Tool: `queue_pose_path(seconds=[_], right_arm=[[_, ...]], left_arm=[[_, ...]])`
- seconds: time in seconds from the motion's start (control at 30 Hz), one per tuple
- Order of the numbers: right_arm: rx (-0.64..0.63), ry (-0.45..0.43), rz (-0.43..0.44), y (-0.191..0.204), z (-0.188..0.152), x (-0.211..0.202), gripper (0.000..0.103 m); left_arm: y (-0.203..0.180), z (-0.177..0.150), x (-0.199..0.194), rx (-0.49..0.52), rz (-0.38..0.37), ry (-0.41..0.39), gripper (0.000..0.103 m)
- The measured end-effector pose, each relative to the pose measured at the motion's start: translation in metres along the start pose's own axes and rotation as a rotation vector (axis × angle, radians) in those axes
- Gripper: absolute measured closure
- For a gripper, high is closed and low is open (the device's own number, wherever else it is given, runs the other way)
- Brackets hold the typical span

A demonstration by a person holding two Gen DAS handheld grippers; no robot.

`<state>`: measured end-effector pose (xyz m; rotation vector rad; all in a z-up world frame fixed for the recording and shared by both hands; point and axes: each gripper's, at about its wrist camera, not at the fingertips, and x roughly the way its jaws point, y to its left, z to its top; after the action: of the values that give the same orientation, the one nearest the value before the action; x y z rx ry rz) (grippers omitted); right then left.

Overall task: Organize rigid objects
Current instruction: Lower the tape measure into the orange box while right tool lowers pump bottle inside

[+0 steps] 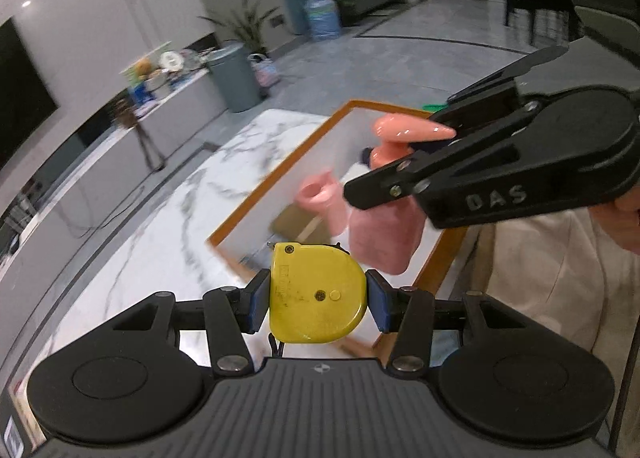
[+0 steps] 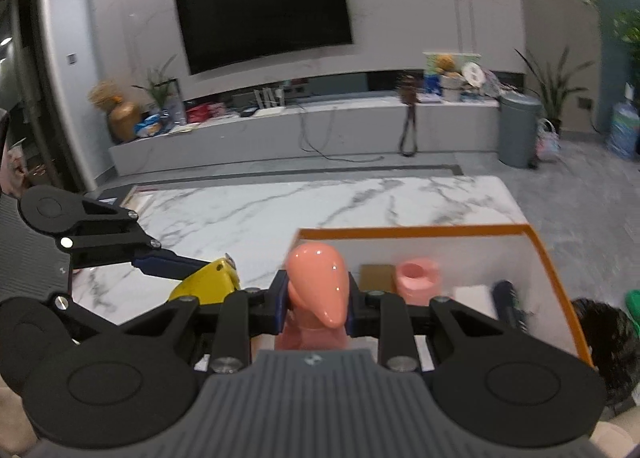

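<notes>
A yellow tape measure (image 1: 318,294) is pinched by the left gripper (image 1: 318,300) at lower centre; a pink pump bottle (image 2: 316,286) is clamped by the right gripper (image 2: 316,308), above the orange-rimmed tray (image 2: 540,250).

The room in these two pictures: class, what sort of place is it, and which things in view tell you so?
Most likely a home living room. A large wall-mounted television hangs above a long low cabinet cluttered with household items, potted plants stand by the wall, and a marble-topped table sits in front.
</notes>
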<state>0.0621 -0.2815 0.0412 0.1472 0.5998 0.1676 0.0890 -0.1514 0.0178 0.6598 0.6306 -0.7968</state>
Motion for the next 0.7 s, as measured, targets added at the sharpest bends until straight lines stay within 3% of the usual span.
queue_pose_path(seconds=[0.37,0.57,0.7], right_arm=[[0.112,0.09,-0.044,-0.062,-0.01,0.023,0.078],[0.144,0.172,-0.003,-0.083,-0.011,0.049,0.078],[0.164,0.237,0.032,-0.092,-0.01,0.074,0.078]], left_arm=[[-0.001,0.021,0.079,0.153,-0.117,0.128,0.046],[-0.004,0.018,0.116,0.336,-0.168,0.222,0.046],[-0.001,0.016,0.139,0.393,-0.208,0.279,0.046]])
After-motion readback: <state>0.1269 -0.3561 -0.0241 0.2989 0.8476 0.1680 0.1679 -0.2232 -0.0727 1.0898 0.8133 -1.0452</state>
